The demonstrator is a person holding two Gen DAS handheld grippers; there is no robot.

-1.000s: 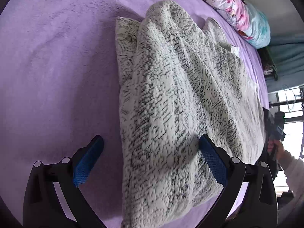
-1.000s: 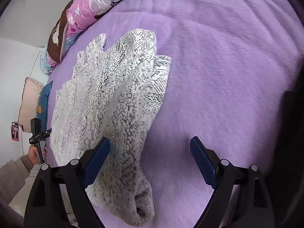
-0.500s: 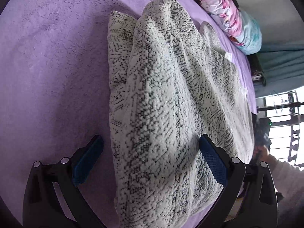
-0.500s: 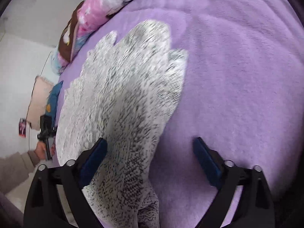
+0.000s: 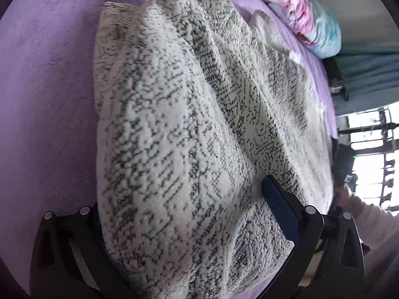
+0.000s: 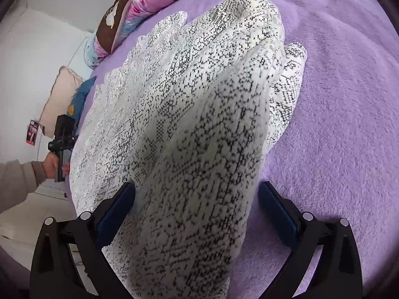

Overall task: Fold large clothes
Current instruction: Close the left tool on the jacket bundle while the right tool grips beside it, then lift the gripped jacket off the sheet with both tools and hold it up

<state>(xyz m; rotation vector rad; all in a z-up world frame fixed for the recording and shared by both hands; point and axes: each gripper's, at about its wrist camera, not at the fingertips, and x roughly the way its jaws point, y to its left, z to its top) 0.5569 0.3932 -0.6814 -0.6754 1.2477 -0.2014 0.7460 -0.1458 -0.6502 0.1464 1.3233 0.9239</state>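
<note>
A: What do we see from the left wrist camera?

B: We see a thick white knit garment with black flecks [image 5: 174,129] lying on a purple fleece bedspread [image 5: 47,74]. It fills most of the picture, bunched into 2 or 3 long ridges that run away from us. The left gripper [image 5: 179,211] sits at the bottom with its 2 fingers spread wide. A fat fold of the garment bulges between them. The right-hand blue pad [image 5: 279,204] shows clearly against the knit; the other pad is hidden behind the fold, so we cannot tell whether it presses on the cloth. At the far upper right lies a pink and pale blue pillow [image 5: 306,12]. At the right edge a hand [image 5: 346,194] in a light sleeve holds a dark handle.

A: And from the right wrist camera?

B: We see the same garment [image 6: 199,124], on the same bedspread [image 6: 336,99], with 1 long rounded fold reaching toward us. The right gripper [image 6: 197,209] is at its widest; its jaws have just been opening. The fold lies between the 2 blue pads, nudging the left one and clear of the right one. A pink pillow [image 6: 149,2] lies at the top left. At the left edge, a hand [image 6: 52,162] in a beige sleeve grips a black handle.
</note>
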